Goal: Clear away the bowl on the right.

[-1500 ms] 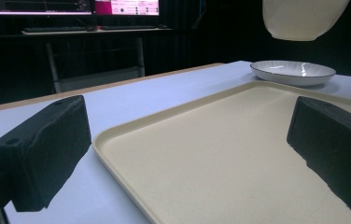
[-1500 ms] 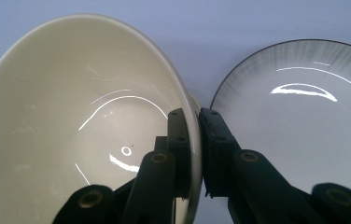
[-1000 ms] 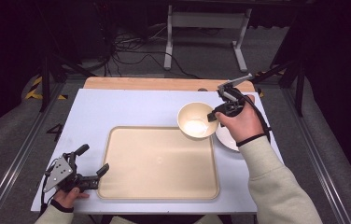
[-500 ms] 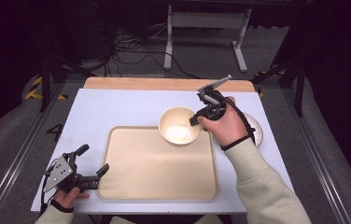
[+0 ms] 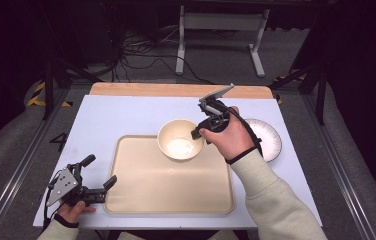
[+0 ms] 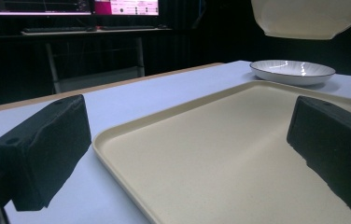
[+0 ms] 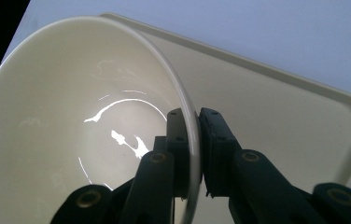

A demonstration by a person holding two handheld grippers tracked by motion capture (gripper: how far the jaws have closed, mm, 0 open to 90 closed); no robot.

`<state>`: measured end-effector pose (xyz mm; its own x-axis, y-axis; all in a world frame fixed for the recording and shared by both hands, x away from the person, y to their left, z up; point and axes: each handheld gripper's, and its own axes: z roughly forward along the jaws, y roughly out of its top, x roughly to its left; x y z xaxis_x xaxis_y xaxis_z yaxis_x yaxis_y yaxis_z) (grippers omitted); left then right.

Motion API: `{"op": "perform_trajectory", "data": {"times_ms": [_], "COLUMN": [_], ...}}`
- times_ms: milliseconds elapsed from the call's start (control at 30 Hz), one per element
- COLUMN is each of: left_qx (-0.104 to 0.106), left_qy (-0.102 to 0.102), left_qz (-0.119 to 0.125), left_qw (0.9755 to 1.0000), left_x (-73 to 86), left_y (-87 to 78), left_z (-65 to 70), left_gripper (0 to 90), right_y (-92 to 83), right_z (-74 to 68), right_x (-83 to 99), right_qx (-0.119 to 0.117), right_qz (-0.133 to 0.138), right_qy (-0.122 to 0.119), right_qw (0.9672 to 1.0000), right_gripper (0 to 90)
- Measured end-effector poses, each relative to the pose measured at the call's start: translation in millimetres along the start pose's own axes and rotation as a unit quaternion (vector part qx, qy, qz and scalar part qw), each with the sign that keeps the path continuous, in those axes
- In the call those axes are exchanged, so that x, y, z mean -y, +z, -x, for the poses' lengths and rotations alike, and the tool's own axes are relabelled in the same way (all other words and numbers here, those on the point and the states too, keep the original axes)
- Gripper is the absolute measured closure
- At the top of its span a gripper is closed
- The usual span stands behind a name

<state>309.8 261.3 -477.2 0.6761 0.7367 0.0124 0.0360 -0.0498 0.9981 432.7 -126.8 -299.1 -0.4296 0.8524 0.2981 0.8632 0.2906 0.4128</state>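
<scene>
**Right gripper view: bowl wall pinched, bowl hanging over the tray's far edge**

Right gripper view is showing your right gripper [image 7: 193, 154] clamping the rim of the cream bowl [image 7: 71, 116]: one jaw is pressing inside the wall, the other outside, with the thin rim running up between them. The bowl is tilting so its glossy inside is facing the camera, and it is spreading out to the left of the jaws. Behind it the beige tray [image 7: 281, 107] is lying on the pale table [image 7: 257, 28].

From the high view, your right gripper [image 5: 201, 132] is gripping the bowl [image 5: 180, 140] at its right-hand rim, and the bowl is sitting over the far edge of the tray [image 5: 171, 185], near the middle of that edge. The left gripper view is catching the bowl's underside [image 6: 311, 18] high above the tray surface, so it is hanging clear of it.

Further right, a white plate [image 5: 267, 141] with a dark rim is resting on the table just beside your right hand [image 5: 231, 137].

Your left gripper [image 5: 95, 177] is lying at the tray's near left corner with its jaws standing wide apart and nothing between them; in its own view the tray's corner [image 6: 117, 140] is running between the two pads.
</scene>
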Motion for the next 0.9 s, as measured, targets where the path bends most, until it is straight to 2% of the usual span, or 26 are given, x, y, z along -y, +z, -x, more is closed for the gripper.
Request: {"op": "perform_trajectory", "data": {"times_ms": [200, 467, 900], "left_qx": [0.000, 0.000, 0.001], "left_qy": [0.001, 0.001, 0.000], "left_qz": [0.000, 0.001, 0.001], "left_qw": [1.0000, 1.0000, 1.0000], "left_x": [0.0, 0.0, 0.0], "left_y": [-0.1, -0.1, -0.1], "left_z": [0.0, 0.0, -0.1], "left_gripper": [0.2, 0.2, 0.2], "right_y": [15.7, 43.7, 70.7], "right_z": [-2.4, -6.1, -8.8], "right_x": [1.7, 9.7, 17.4], "right_qx": [-0.017, -0.022, -0.023], "right_qz": [-0.006, -0.020, -0.042], "right_qy": [0.002, -0.002, -0.007], "right_qw": [0.9998, 0.9996, 0.9988], "right_gripper": [83.0, 83.0, 82.6]}}
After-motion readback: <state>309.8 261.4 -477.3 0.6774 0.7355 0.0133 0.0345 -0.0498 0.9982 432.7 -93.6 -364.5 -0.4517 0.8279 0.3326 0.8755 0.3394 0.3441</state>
